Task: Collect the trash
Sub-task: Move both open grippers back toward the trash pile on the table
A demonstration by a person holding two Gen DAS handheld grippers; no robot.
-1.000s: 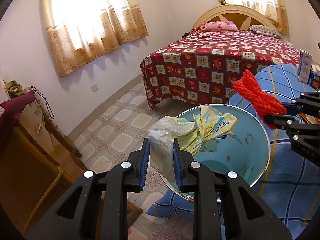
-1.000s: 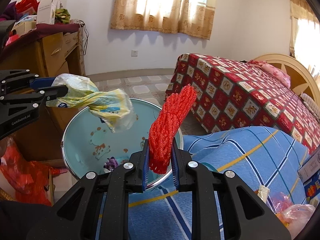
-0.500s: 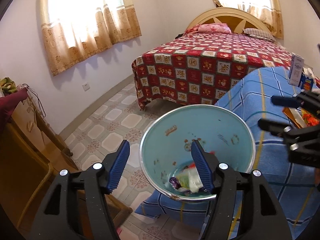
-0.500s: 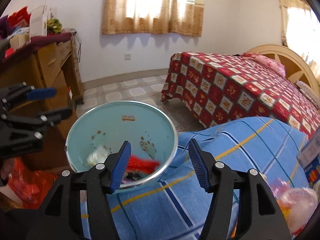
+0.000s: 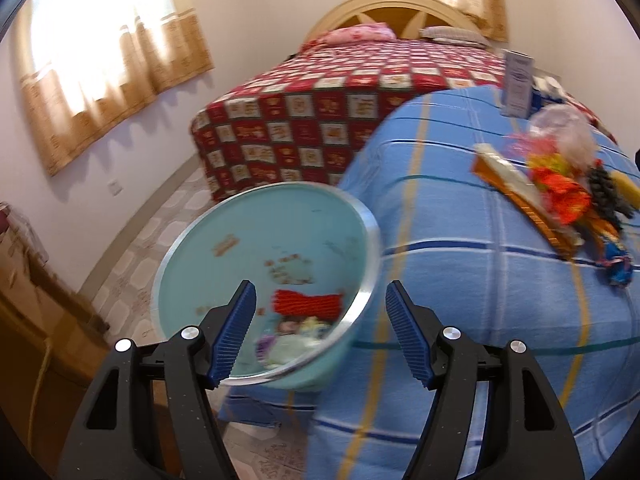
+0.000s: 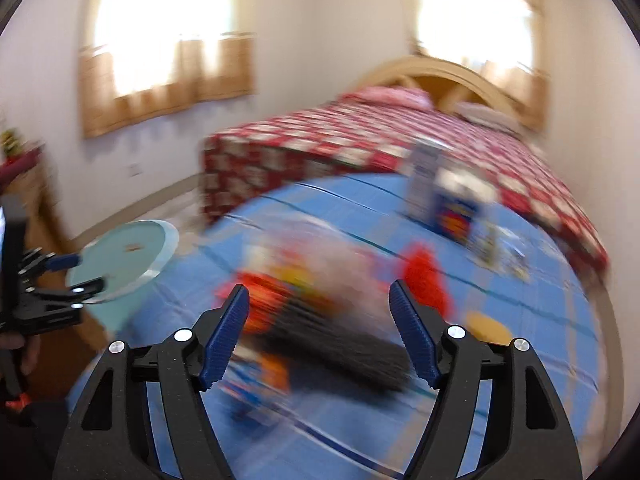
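Note:
A light blue basin (image 5: 224, 272) stands at the left edge of the blue checked tablecloth (image 5: 460, 280). Inside it lie a red mesh bundle (image 5: 308, 302) and pale wrappers (image 5: 292, 344). My left gripper (image 5: 320, 336) is open and empty above the basin's near rim. A heap of trash (image 5: 560, 188) lies on the cloth at the right. In the blurred right wrist view my right gripper (image 6: 318, 334) is open and empty over that heap (image 6: 320, 304), with a red mesh piece (image 6: 426, 280) behind it. The basin (image 6: 124, 256) and left gripper (image 6: 76, 272) show at the left.
A bed with a red patterned cover (image 5: 340, 100) stands behind the table. A white and blue box (image 5: 518, 80) stands at the table's far edge, also in the right wrist view (image 6: 424, 176). A wooden cabinet (image 5: 36, 300) is at the left.
Both grippers opened and dropped the wrappers and the red mesh bundle into the basin. Since then both have swung right, the right one over the trash heap on the table.

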